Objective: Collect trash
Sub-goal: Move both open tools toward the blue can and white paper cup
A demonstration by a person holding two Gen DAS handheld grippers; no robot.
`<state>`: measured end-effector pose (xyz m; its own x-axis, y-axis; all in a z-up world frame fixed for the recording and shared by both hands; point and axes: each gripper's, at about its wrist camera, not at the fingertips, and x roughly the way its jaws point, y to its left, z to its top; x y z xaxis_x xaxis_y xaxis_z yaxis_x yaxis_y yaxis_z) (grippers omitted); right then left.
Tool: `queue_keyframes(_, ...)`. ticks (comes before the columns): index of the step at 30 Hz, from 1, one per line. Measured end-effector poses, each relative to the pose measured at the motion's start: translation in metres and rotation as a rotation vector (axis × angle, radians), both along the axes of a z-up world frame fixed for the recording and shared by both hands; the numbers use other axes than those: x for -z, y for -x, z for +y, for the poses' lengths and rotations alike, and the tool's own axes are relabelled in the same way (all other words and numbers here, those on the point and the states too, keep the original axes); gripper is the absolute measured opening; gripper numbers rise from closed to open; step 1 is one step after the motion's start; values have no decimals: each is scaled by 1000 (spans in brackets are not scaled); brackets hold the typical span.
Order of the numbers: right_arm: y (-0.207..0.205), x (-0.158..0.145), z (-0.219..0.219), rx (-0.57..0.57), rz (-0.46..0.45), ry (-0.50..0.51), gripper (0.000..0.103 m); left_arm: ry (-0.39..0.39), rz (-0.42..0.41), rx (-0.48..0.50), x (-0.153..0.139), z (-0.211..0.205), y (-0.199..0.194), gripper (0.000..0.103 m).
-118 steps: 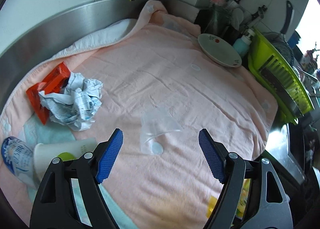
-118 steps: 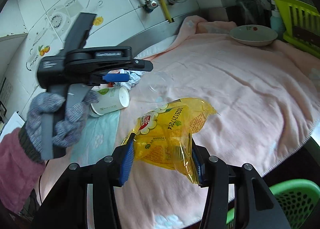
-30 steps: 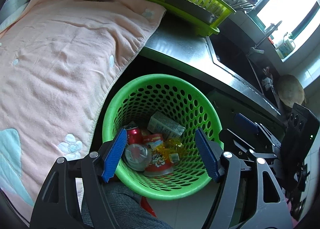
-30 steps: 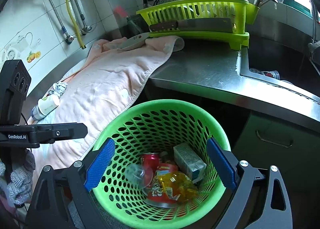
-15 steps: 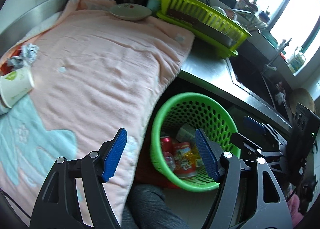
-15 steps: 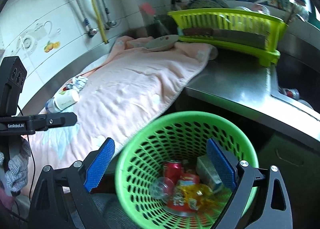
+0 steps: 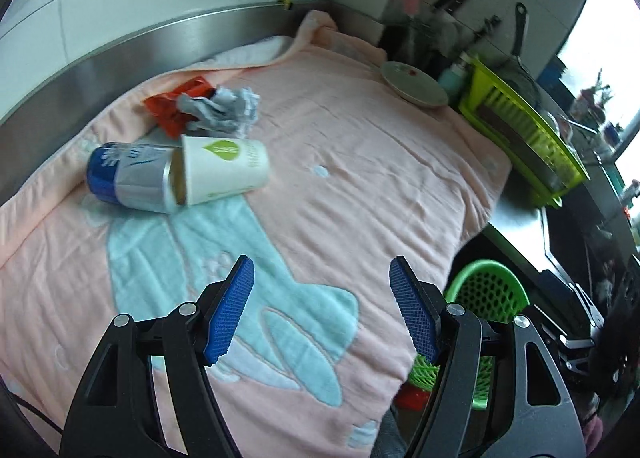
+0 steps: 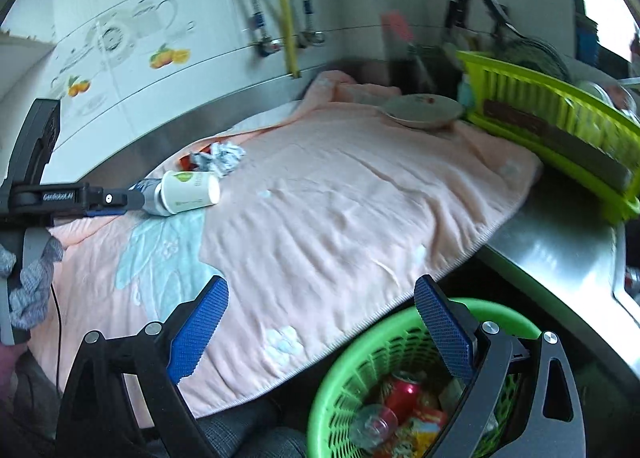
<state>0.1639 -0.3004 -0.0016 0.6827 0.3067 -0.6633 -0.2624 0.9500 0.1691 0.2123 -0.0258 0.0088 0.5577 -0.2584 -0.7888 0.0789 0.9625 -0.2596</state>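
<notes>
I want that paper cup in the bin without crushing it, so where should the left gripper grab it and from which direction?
The paper cup lies on its side on the towel, its mouth against the blue can. Come down from above with the open left gripper and close across the wall near the stiffer closed base, the free end away from the can.

Soft daylight enters from a blown-out window (image 7: pixel 600 70) at far right, leaving the pink towel (image 7: pixel 360 186) evenly lit with only faint shadows. A pale glare streaks the steel counter (image 8: pixel 560 250) in the right wrist view. Motion blur smears the wall pipes (image 8: pixel 286 18), the green drying rack (image 8: pixel 560 118) and the green basket (image 8: pixel 360 378). Fisheye distortion bows the steel backsplash (image 7: pixel 120 70), and the corners of both views fall to black.
</notes>
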Motion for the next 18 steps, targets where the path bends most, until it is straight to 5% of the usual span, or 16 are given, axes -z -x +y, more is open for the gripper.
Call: queue_keyframes(18, -98, 1, 156, -561, -56, 238, 91, 14, 36, -299, -4, 130, -14, 74)
